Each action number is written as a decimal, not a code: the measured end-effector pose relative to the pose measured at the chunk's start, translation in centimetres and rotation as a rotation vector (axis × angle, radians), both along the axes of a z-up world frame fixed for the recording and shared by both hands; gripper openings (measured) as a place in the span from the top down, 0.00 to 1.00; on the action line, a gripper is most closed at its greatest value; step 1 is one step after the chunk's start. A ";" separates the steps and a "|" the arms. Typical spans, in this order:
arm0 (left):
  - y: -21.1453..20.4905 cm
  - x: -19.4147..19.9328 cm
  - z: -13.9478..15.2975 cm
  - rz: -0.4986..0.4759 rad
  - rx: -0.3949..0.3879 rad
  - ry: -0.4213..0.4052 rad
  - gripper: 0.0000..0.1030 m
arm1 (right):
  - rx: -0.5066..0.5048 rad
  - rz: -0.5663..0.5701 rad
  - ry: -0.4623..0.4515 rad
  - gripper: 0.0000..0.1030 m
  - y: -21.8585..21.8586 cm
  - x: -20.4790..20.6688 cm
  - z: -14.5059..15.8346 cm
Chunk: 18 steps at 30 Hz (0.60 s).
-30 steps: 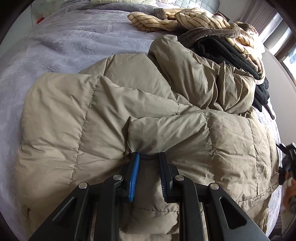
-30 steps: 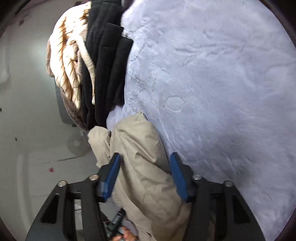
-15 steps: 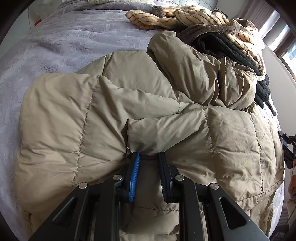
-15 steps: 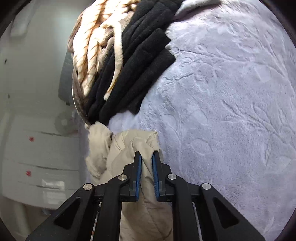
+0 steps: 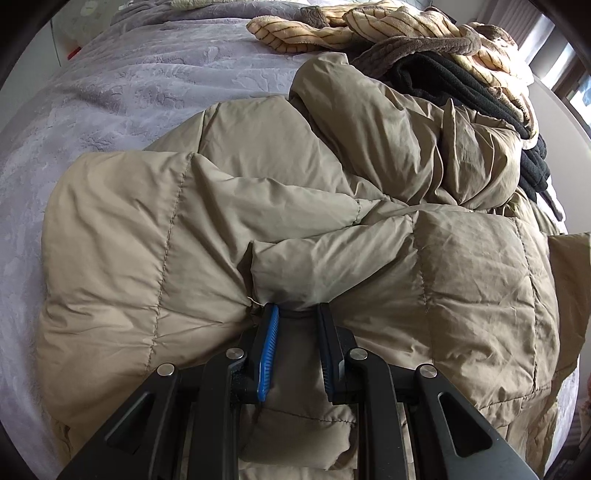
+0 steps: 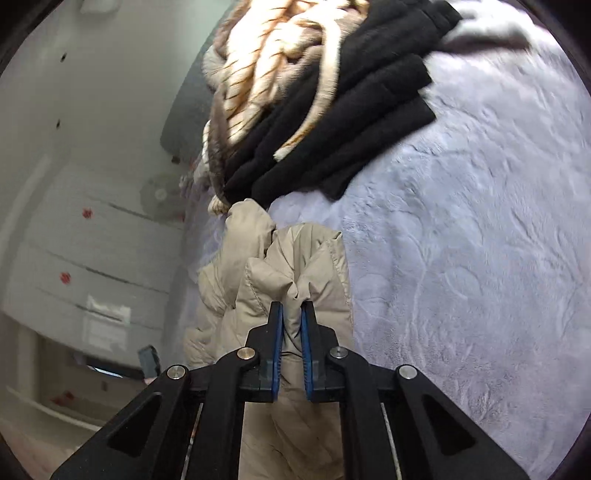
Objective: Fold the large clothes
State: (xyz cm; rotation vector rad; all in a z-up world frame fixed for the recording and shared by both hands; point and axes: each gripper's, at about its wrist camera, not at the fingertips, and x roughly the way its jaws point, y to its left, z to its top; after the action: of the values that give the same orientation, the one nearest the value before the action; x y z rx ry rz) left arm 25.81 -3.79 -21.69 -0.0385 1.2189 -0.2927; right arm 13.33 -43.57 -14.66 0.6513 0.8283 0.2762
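While the tan puffer jacket (image 5: 295, 206) is lying mostly spread and rumpled on the bed (image 5: 122, 88), so folding's barely starting, the left tool (image 5: 295, 314) is pinching its hem and the right tool (image 6: 291, 310) is closing onto a bunched edge.

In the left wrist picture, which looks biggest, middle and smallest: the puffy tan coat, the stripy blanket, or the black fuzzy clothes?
1. Puffy tan coat: biggest by far, though it is also nearest the camera.
2. Stripy blanket and black fuzzy clothes: they look about alike, both far off and partly hidden, so I cannot rank them.
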 end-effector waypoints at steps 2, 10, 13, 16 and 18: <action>-0.3 0.1 0.0 0.002 0.010 0.000 0.78 | -0.054 -0.025 -0.013 0.90 0.0 -1.0 1.1; -0.6 0.1 -0.1 0.018 0.023 -0.012 0.78 | -0.028 -0.037 0.073 0.90 0.4 -3.9 0.1; -0.5 0.0 -0.1 0.024 0.015 -0.022 0.78 | -0.168 -0.039 0.222 0.90 2.0 -3.9 -4.4; -0.7 -0.1 -0.2 0.013 0.004 -0.036 0.78 | -0.124 -0.096 0.267 1.00 0.7 -3.7 -8.1; -0.8 -0.2 -0.3 0.008 0.007 -0.044 0.78 | -0.064 -0.145 0.265 1.00 -0.2 -3.6 -8.9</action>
State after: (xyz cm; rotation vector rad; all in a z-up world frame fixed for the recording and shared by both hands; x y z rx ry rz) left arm 25.65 -4.58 -22.00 -0.0306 1.1755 -0.2812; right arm 9.72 -43.72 -23.59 0.6929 1.0338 0.0314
